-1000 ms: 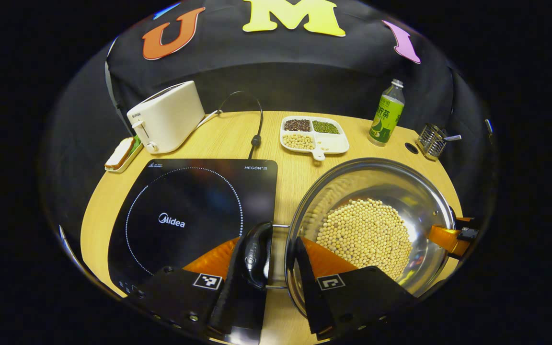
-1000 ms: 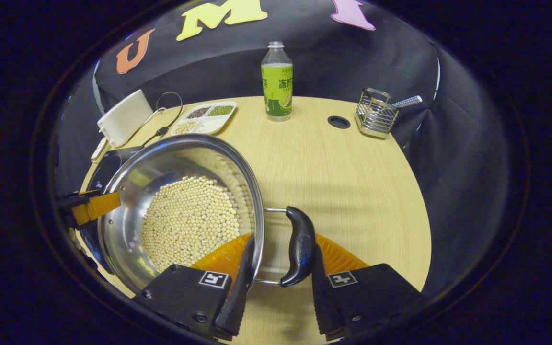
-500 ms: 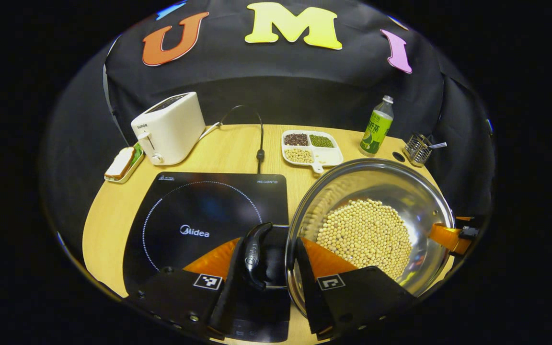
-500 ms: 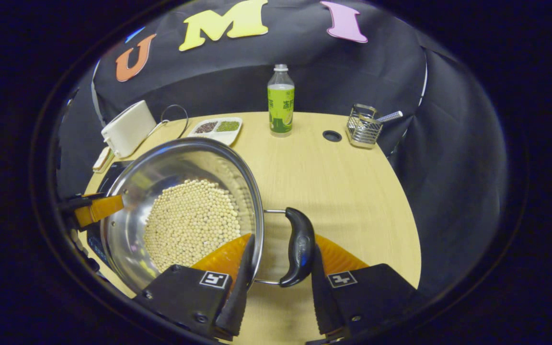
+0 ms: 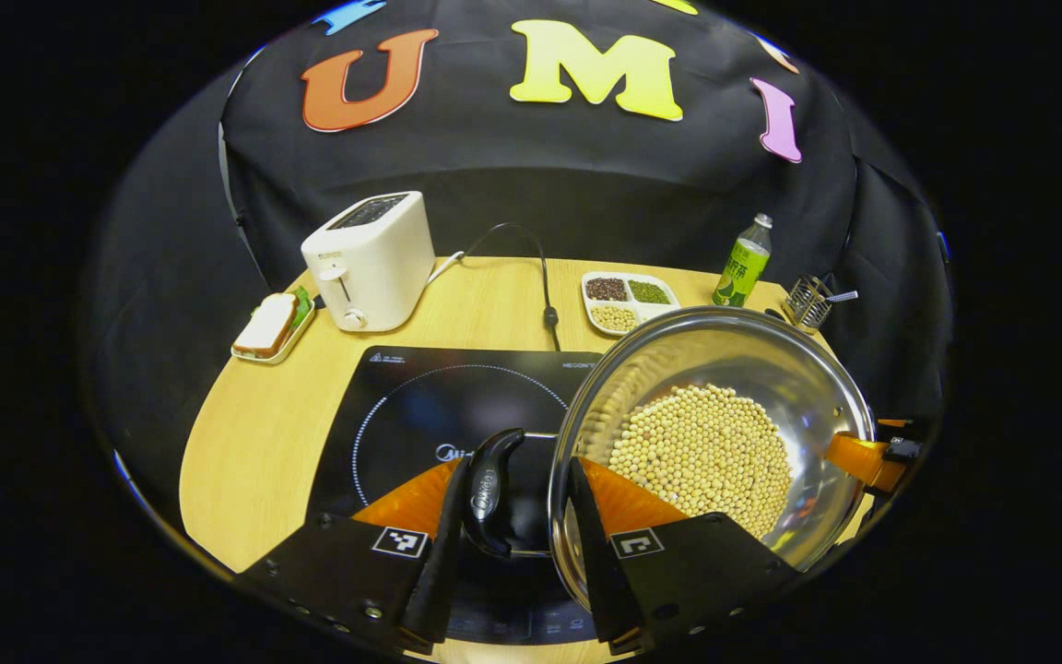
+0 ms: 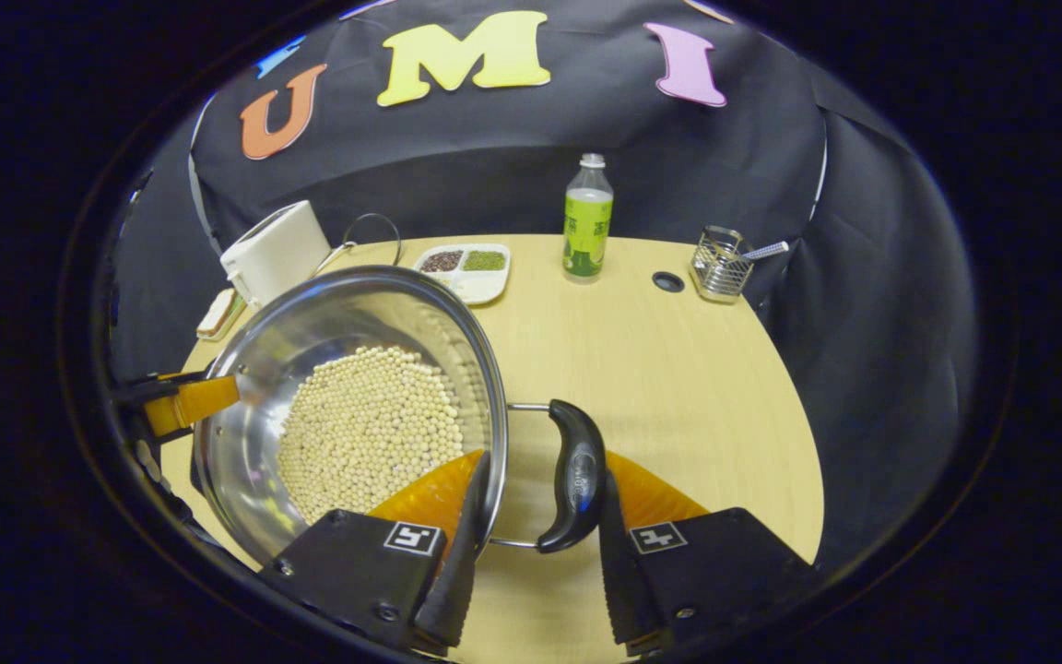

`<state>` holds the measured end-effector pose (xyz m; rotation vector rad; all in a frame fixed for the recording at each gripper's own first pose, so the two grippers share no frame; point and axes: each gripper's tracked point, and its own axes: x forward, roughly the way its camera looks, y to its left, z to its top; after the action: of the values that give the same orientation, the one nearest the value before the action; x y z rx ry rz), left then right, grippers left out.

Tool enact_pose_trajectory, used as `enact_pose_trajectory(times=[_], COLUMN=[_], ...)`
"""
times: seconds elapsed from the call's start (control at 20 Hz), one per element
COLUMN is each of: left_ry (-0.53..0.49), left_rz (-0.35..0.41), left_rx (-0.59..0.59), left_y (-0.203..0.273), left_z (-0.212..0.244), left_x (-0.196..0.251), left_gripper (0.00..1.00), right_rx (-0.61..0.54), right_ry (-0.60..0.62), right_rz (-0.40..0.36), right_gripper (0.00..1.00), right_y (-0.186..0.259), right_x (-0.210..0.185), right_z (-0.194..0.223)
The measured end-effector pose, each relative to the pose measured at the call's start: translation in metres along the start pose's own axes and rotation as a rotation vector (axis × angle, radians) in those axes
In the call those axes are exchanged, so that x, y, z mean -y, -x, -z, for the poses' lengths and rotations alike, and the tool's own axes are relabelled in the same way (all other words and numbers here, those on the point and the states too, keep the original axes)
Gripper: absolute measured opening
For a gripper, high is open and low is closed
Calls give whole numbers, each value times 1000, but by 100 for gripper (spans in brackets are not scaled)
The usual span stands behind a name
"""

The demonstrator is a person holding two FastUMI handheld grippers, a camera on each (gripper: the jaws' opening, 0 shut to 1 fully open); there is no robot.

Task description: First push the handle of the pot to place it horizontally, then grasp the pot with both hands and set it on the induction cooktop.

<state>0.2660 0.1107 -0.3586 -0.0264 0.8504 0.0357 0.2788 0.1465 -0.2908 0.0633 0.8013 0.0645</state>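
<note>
Pot [image 5: 715, 443] of loose beans [image 5: 702, 456], carried above the table edge beside the cooktop [image 5: 439, 415], left gripper [image 5: 513, 544] and right gripper [image 6: 531, 544] each clamped across rim and a side handle [image 5: 491, 489]: risk of tilt and bean spill if hands lower unevenly.

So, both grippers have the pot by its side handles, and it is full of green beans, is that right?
Not quite: the pot holds pale yellow beans, not green ones, as the left gripper view shows. The rest stands: the left gripper and right gripper each close around a side handle of the pot.
</note>
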Motion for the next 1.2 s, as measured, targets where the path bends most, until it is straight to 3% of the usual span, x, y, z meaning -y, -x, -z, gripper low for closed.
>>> enact_pose_trajectory(times=[0.5, 1.2], left_ry=[-3, -19], left_rz=[-22, -46], left_rx=[-13, -43], left_y=[7, -26], left_z=[3, -12], left_x=[-74, -173], left_gripper=[57, 57], right_rx=[-14, -58], right_ry=[3, -4], right_rz=[-19, -28], right_gripper=[58, 58], right_y=[-3, -39], right_x=[-75, -174], right_z=[4, -5])
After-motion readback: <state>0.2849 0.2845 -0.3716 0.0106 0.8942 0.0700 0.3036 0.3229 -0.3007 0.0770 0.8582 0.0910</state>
